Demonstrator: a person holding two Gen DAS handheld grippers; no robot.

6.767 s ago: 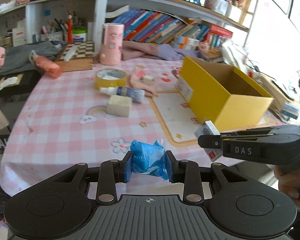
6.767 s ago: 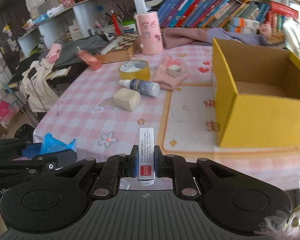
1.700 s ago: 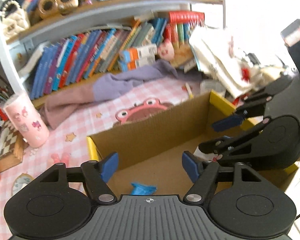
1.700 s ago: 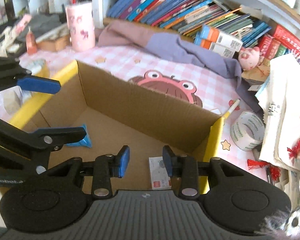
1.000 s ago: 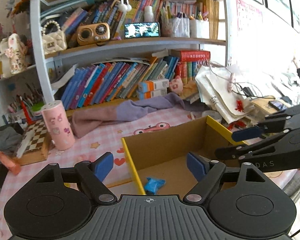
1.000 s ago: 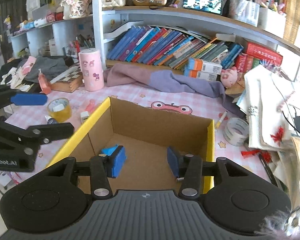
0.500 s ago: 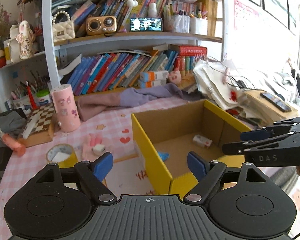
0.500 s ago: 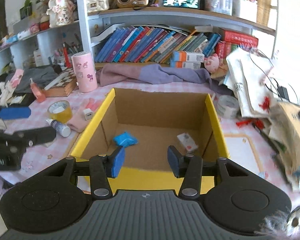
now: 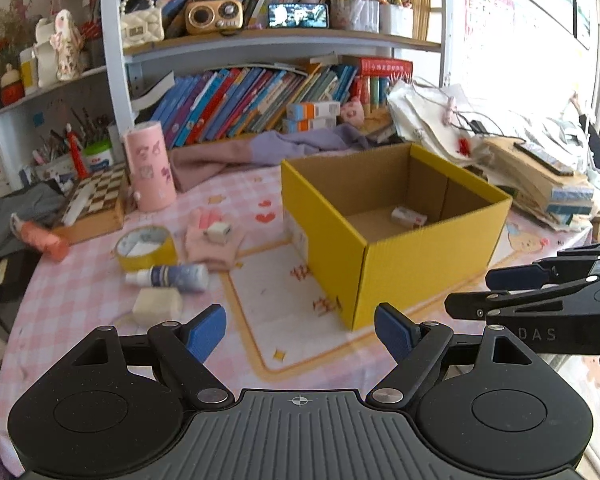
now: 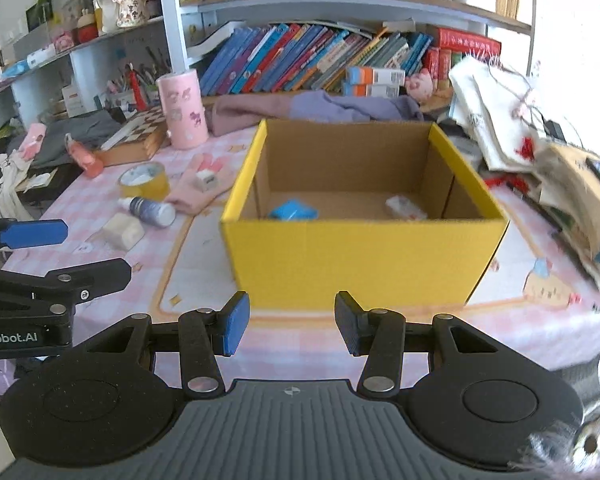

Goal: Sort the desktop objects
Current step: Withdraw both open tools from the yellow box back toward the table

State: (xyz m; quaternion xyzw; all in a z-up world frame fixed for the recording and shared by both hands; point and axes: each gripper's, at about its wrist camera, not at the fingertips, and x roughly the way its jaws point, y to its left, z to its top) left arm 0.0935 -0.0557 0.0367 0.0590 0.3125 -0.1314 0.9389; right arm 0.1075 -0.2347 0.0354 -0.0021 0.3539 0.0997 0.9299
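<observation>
A yellow cardboard box [image 9: 416,264] [image 10: 360,256] stands open-topped on the pink checked tablecloth. Inside it lie a crumpled blue packet [image 10: 294,210] and a small white-and-red carton [image 9: 409,216] [image 10: 405,207]. My left gripper [image 9: 300,330] hovers open and empty near the table's front edge, left of the box. My right gripper [image 10: 288,322] is open and empty in front of the box's near wall. Left of the box lie a yellow tape roll [image 9: 146,247] [image 10: 144,180], a small dropper bottle [image 9: 172,276] [image 10: 152,209], a cream block [image 9: 156,305] [image 10: 122,232] and a pink glove [image 9: 214,240] [image 10: 200,188] with a white cube on it.
A pink cylinder [image 9: 150,166], a chessboard box [image 9: 96,200] and an orange tube [image 9: 40,237] stand at the back left. A purple cloth [image 10: 320,112] lies behind the box. Papers and bags [image 9: 540,184] pile up at the right. Bookshelves [image 10: 340,56] close off the back.
Both grippers have pulled back from over the box toward the table's front edge and sunk a little. The box now stands farther away, its outer walls in sight. Both stay open and empty.
</observation>
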